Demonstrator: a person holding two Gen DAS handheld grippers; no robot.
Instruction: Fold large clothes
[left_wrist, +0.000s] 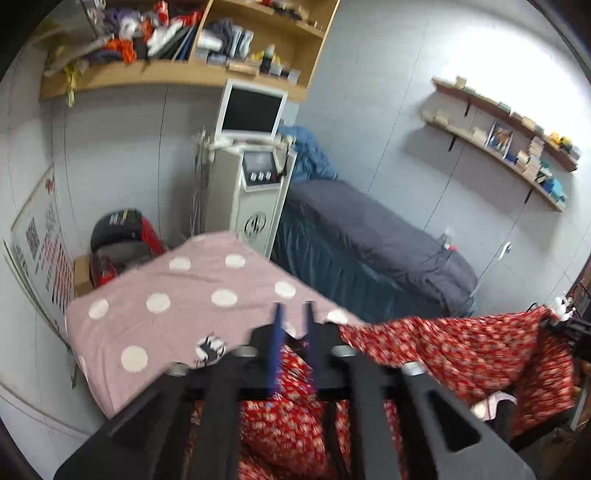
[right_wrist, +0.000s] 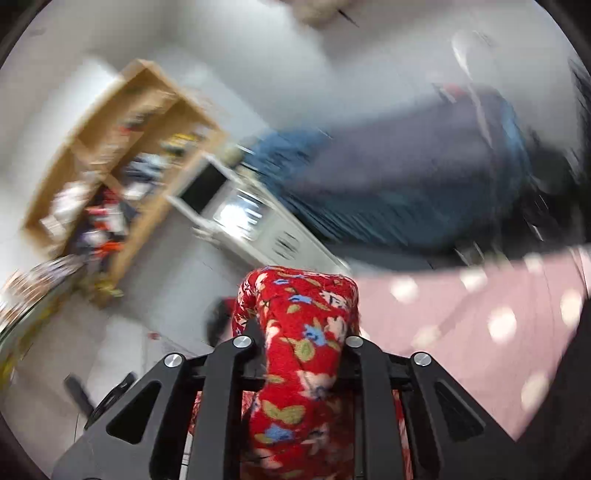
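Right now the red garment (left_wrist: 461, 343) stretches sideways above the bed (left_wrist: 155, 317), from the left hand-held gripper (left_wrist: 293, 314), whose jaws stand released, to the right hand-held gripper (right_wrist: 301, 332), clenched on its bunched end.

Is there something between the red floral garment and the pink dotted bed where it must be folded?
Nothing visible. The red floral garment hangs over the pink dotted bed, whose visible cover is bare apart from one small black-and-white print.

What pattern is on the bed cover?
Pink with white dots: the bed cover, clearest in the left wrist view.
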